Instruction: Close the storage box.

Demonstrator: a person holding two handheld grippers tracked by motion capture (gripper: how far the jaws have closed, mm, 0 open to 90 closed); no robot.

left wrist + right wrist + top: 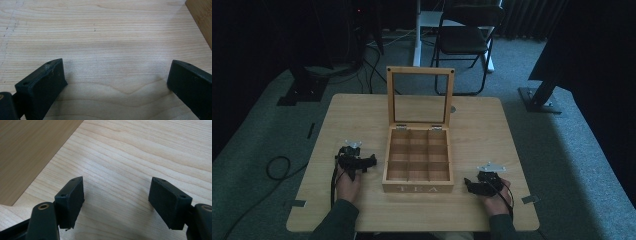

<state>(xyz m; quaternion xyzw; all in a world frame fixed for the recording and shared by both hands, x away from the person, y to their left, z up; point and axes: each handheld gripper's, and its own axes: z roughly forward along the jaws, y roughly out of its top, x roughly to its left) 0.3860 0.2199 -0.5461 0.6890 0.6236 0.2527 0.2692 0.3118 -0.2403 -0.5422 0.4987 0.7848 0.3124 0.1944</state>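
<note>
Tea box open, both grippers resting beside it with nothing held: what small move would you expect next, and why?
Probably the lid gets closed: one gripper, likely the right gripper, lifts toward the upright lid. The tea box stands open, its compartments look empty, and no loose items lie on the table to load. Both the left gripper and the right have jaws apart over bare wood.

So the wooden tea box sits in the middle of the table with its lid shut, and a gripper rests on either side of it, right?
Not quite: the lid of the tea box stands open, upright behind its empty compartments, as the high view shows. The left gripper and right gripper do rest on either side.
</note>
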